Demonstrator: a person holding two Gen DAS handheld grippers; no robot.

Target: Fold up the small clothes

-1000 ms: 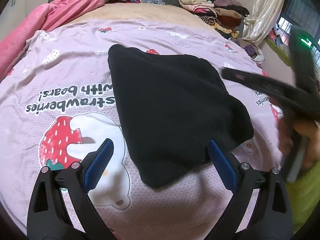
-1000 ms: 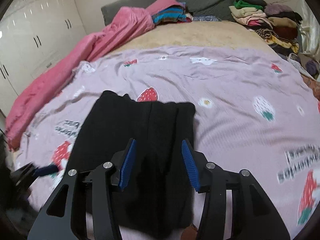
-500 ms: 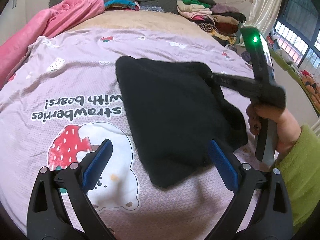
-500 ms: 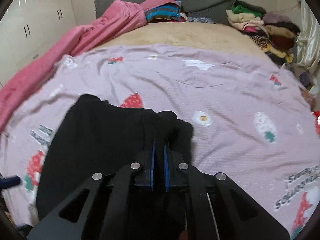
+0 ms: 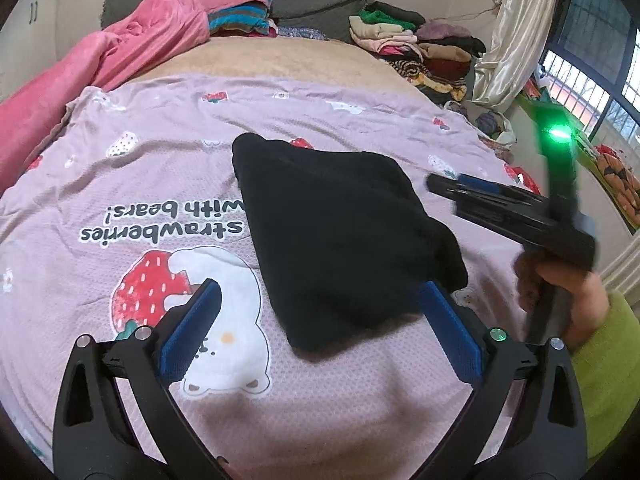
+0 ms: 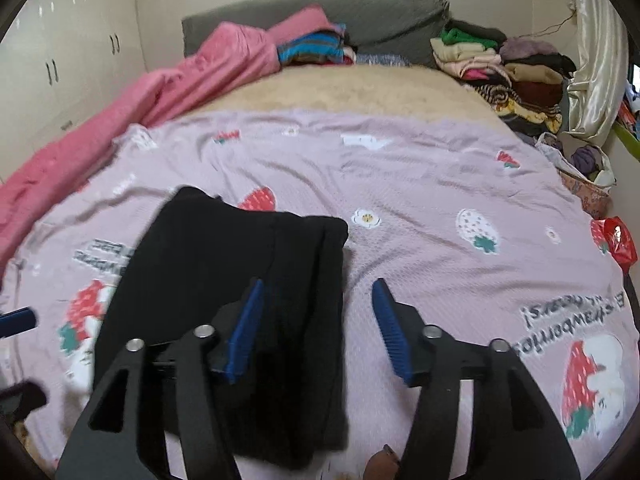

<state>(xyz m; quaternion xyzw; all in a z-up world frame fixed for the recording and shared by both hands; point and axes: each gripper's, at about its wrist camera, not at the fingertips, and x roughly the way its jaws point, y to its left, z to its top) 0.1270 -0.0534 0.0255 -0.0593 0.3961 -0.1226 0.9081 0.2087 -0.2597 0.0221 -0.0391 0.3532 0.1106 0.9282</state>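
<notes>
Now the black folded garment (image 5: 340, 236) lies flat on the lilac strawberry-and-bear bedsheet (image 5: 160, 152), no pad touching it. Its long axis runs away from both cameras, from a near corner toward the headboard end of the bed. Seen from the left wrist, the left gripper (image 5: 320, 324) hovers just short of that near corner, jaws spread wide and empty, the corner lying ahead between them. The right gripper (image 6: 316, 328) has just been opening; its jaws stand apart with nothing clamped, straddling the garment's right edge, left pad above the cloth and right pad above bare sheet. Both sit close, so I judge either could take its own side for the next fold. Beyond the sheet lie a tan blanket (image 6: 340, 88), a pink quilt (image 5: 120, 56) along the left, stacks of folded clothes (image 5: 420, 48) by the grey headboard (image 6: 360, 12), a curtain (image 5: 508, 28) and a barred window on the right
</notes>
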